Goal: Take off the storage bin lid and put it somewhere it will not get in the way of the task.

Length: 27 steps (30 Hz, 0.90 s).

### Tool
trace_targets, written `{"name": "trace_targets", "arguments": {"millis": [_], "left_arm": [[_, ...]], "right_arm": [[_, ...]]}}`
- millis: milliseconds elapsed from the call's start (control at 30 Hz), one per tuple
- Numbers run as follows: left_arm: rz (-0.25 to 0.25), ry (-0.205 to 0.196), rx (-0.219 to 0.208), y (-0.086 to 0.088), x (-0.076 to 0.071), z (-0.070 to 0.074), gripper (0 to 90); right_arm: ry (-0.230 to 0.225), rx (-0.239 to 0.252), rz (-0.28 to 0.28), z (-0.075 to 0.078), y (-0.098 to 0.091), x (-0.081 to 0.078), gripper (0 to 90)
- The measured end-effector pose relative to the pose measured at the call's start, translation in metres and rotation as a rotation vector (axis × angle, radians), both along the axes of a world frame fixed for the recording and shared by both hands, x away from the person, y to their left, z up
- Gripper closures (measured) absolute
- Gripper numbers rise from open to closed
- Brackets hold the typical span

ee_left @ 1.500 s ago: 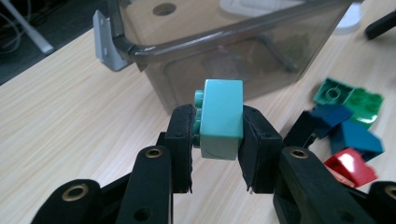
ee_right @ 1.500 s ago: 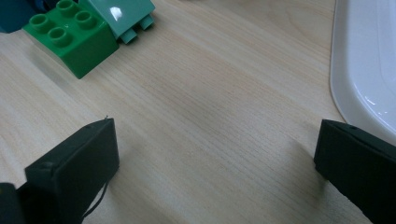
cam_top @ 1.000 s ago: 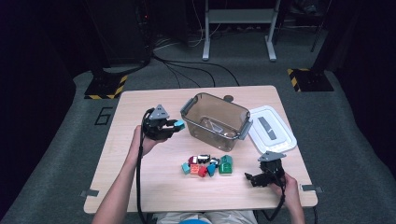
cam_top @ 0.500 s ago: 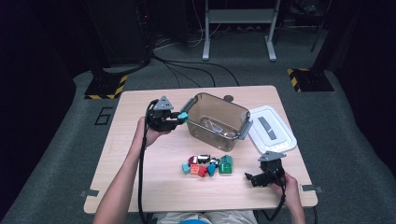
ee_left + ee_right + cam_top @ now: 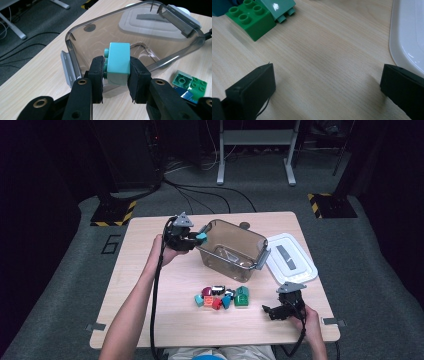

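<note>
The left gripper (image 5: 116, 82) held a light blue block (image 5: 118, 62) tight between its two black jaws — one jaw pressed on each side of it. The block was up in the air, right at the near edge of the clear brown bin (image 5: 140, 32), not inside it. The bin stood in the middle of the wooden table (image 5: 150, 305), and its white lid (image 5: 291, 257) lay flat just beside it.

The right gripper (image 5: 274, 311) rested low near the table's front edge. Its jaws stood wide open with nothing between them — only bare wood. A small pile of blocks (image 5: 222, 296) lay between the bin and the person, and a green block (image 5: 250, 17) sat closest to the right gripper.
</note>
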<state>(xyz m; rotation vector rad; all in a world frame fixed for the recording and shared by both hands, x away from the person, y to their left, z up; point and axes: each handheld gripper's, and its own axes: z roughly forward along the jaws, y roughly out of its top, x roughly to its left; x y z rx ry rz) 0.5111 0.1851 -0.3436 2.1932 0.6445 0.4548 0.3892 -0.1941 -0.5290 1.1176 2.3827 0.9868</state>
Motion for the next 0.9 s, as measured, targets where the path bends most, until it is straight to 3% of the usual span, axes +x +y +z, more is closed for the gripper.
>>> {"name": "trace_targets", "arguments": {"millis": [167, 400, 533, 700, 900], "left_arm": [[-0.007, -0.009, 0.015, -0.008, 0.006, 0.01, 67.1], [-0.013, 0.011, 0.032, -0.018, 0.021, 0.014, 67.1], [-0.006, 0.024, 0.042, -0.024, 0.028, 0.012, 67.1], [-0.006, 0.046, 0.083, -0.03, 0.037, 0.007, 67.1], [-0.003, 0.066, 0.089, -0.036, 0.044, 0.005, 67.0]], "right_arm": [[-0.001, 0.0, 0.002, 0.0, 0.0, 0.0, 0.0], [0.0, 0.001, 0.0, 0.0, 0.0, 0.0, 0.0], [-0.001, 0.0, 0.0, 0.0, 0.0, 0.0, 0.0], [0.0, 0.001, 0.0, 0.0, 0.0, 0.0, 0.0], [0.0, 0.001, 0.0, 0.0, 0.0, 0.0, 0.0]]}}
